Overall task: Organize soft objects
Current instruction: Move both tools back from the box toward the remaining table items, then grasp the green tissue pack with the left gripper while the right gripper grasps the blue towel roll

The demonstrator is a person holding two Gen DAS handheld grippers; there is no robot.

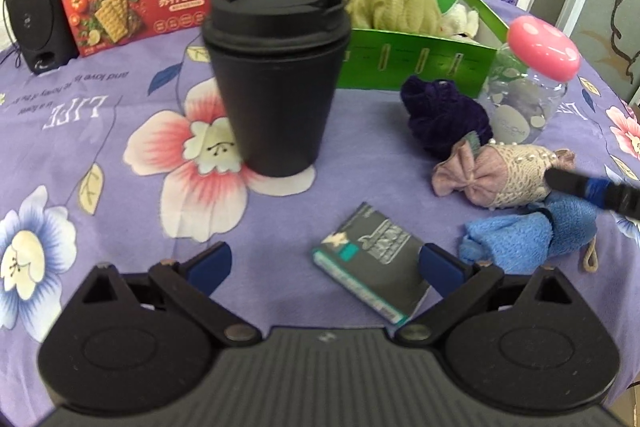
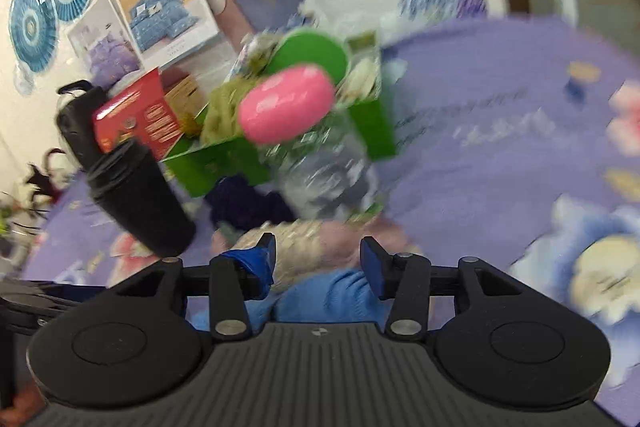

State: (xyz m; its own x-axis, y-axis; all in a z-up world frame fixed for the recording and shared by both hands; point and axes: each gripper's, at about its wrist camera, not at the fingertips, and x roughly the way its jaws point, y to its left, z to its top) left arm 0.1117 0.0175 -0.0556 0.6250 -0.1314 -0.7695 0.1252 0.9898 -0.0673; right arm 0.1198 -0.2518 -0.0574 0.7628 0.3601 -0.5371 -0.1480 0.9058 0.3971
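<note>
A green box at the back holds a yellow-green mesh puff and other soft items. In front of it lie a dark purple puff, a pink lace-wrapped soft bundle and a blue towel. My left gripper is open and empty, low over the table near a small dark booklet. My right gripper is open with its jaws on either side of the pink bundle, above the blue towel; one of its fingers shows against the bundle in the left wrist view.
A black lidded cup stands mid-table. A clear jar with a pink lid stands right of the green box. A red cracker box and a black speaker stand at the back left. The table has a purple floral cloth.
</note>
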